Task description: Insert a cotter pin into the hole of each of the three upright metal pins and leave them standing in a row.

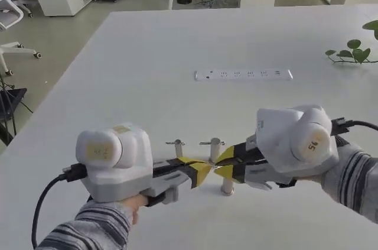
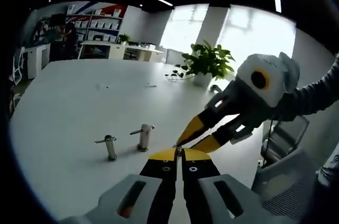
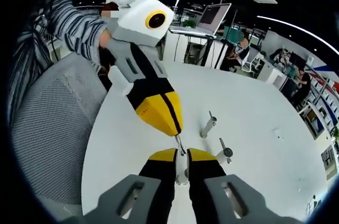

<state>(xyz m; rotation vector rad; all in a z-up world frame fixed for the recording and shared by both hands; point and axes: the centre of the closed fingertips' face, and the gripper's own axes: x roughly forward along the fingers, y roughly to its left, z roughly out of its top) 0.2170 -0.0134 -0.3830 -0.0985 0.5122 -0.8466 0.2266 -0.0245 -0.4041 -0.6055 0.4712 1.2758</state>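
We see the left gripper [image 1: 202, 172] come in from the left side of the white table [image 1: 177, 49], and the right gripper [image 1: 221, 164] from the right, so that their yellow tips almost meet. In the right gripper view the jaws stand narrow and are closed around the third pin [image 3: 181, 174], which stands upright between them. In the head view the foot of this pin [image 1: 227, 188] rests on the table just under the tips. The left gripper is closed to a thin slit and pinches a small cotter pin [image 3: 181, 143] at its very tip. The free end of the cotter pin reaches the top of the third pin, but we cannot tell if it is already inside the hole. In the left gripper view the same small metal piece [image 2: 179, 151] shows between the closed yellow tips, with the right gripper's tips just beside it. Behind the grippers the first pin [image 1: 178, 148] and the second pin [image 1: 214, 147] stand upright near each other, each with a thin metal piece across its top. Farther away on the table lies a power strip [image 1: 243, 75], and a green plant [image 1: 353, 52] is at the right edge.
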